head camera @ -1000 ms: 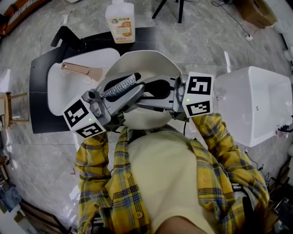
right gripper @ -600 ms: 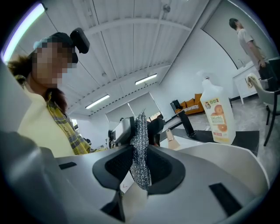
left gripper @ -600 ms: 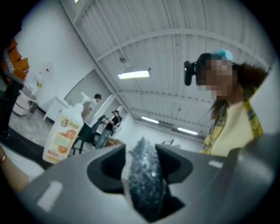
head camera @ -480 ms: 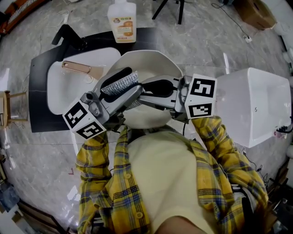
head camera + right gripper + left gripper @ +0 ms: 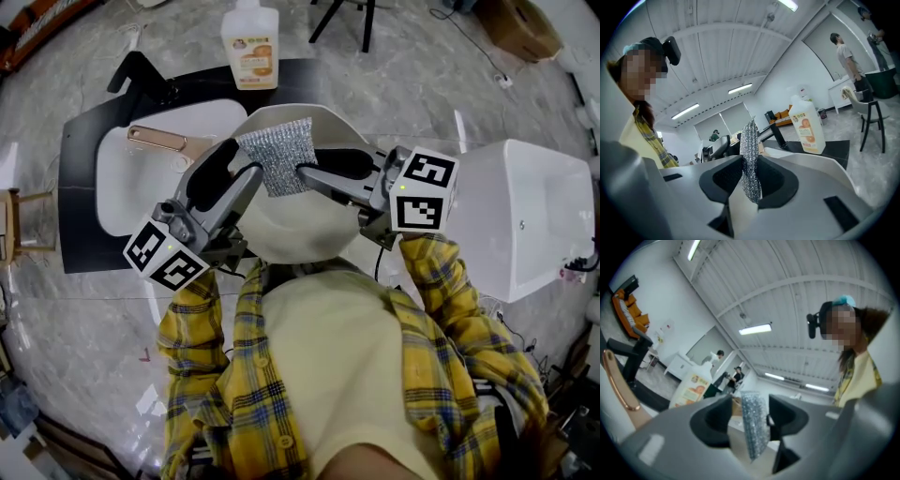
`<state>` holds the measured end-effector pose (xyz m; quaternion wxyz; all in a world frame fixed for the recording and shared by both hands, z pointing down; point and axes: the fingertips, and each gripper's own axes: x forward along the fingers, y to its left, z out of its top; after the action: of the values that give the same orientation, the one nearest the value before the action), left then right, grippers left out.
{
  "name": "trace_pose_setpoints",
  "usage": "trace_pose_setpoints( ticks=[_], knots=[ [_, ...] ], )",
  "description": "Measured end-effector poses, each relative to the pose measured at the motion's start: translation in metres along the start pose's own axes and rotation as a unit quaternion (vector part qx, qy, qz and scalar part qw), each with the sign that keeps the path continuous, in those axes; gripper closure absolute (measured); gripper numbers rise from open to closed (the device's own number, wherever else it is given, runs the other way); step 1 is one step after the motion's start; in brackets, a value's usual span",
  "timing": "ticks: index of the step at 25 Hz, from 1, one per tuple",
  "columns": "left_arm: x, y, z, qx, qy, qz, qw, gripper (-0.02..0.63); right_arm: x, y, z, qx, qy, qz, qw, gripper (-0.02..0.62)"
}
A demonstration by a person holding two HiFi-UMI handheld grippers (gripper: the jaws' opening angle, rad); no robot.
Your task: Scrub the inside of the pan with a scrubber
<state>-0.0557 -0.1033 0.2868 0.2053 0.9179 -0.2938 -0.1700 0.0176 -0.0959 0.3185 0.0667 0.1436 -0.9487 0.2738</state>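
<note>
Gripping the scrubber by one edge, your right gripper has just been closing and clamps it flat between its pads. Your left gripper has just been opening. Its jaws stand wide, with the scrubber between them but not pressed. The scrubber hangs over the far side of the white pan, between your two grippers.

The pan is largely covered by the scrubber, left hand-held gripper and right hand-held gripper; the bottle is cut off above.
</note>
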Motion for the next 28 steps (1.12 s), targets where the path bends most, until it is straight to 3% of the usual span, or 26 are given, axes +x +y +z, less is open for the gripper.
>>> trace_pose_setpoints(
  ticks=[3,7,9,16,18,23,28],
  knots=[
    [-0.004,0.014,0.000,-0.001,-0.005,0.043,0.9991,0.374,-0.003,-0.019,-0.004,0.008,0.016,-0.047,0.999,0.494],
    [-0.015,0.030,-0.003,0.012,-0.004,0.098,0.9951,0.394,0.000,-0.040,-0.019,-0.034,0.066,-0.126,0.989,0.494],
    [-0.020,0.036,-0.005,0.015,0.000,0.119,0.9928,0.434,0.003,-0.049,-0.026,-0.053,0.090,-0.160,0.982,0.494],
    [-0.041,0.054,-0.010,0.035,0.017,0.179,0.9830,0.480,0.010,-0.082,-0.038,-0.128,0.161,-0.273,0.940,0.494],
    [-0.051,0.061,-0.011,0.046,0.019,0.211,0.9762,0.515,0.011,-0.090,-0.039,-0.147,0.176,-0.299,0.926,0.494],
    [-0.077,0.088,-0.022,0.059,0.068,0.305,0.9480,0.583,0.017,-0.094,-0.041,-0.172,0.195,-0.316,0.913,0.494],
    [-0.084,0.101,-0.046,0.047,0.128,0.324,0.9362,0.581,0.020,-0.097,-0.048,-0.178,0.213,-0.323,0.905,0.494]
  ],
)
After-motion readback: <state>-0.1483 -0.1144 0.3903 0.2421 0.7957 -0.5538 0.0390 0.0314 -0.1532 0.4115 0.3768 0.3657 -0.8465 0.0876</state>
